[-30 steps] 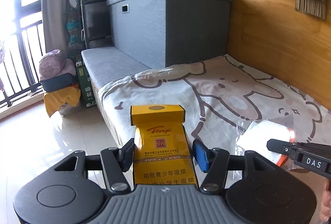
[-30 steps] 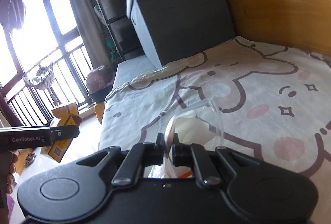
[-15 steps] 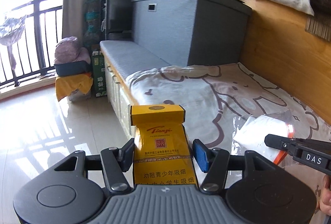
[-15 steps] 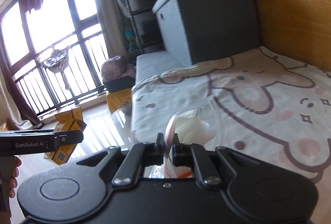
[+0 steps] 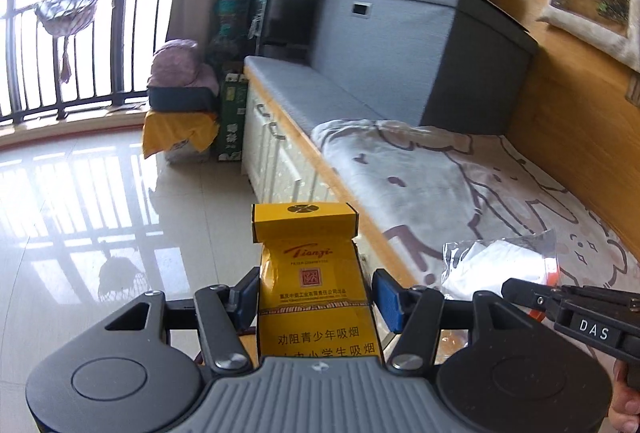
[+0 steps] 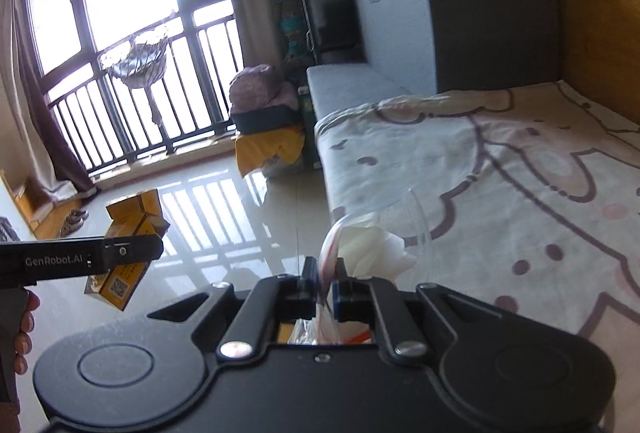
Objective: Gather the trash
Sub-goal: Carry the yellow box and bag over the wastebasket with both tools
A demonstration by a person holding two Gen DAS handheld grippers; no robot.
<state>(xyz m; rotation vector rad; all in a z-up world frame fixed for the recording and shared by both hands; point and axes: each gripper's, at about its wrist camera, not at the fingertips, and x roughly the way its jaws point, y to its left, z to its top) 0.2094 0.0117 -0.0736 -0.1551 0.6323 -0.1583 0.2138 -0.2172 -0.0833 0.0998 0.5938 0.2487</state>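
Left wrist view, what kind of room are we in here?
Most likely a bedroom or living area in a home. A low bed platform carries a cartoon-print blanket, a grey storage box stands at its end, and a barred balcony window looks over a glossy tiled floor.

"Tianzi" stands on the yellow cigarette pack [image 5: 312,273], "DAS" on the right gripper [image 5: 520,291], "GenRobot.AI" on the left gripper [image 6: 132,251].
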